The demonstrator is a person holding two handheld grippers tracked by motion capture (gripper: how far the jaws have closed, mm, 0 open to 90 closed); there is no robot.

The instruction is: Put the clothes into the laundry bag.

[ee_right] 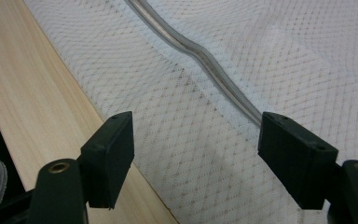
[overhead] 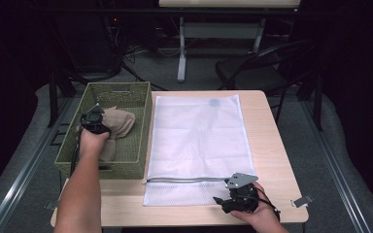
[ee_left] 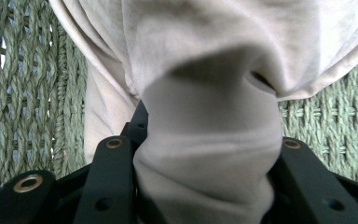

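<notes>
I see the table (overhead: 267, 145) lit brightly from overhead while the room around it stays dark. In my left gripper view the cloth (ee_left: 205, 93) is soft and blurred up close; the mesh bag (ee_right: 270, 70) looks sharp, with faint shadow near the jaws.

I am working in what looks like a lab or recording studio, not a home. My small light wooden table (overhead: 267, 145) stands alone on grey carpeted floor (overhead: 199, 73), with black curtains or dark walls closing in the left and right edges of the frame. At the upper left, tangled black cables (overhead: 126, 56) run across the floor beneath dark equipment showing a small red light. At the top centre stands a white metal-legged desk (overhead: 182, 48), and a black folding chair (overhead: 257, 70) sits to its right. Metal rails (overhead: 14, 179) line the floor on both sides.
</notes>
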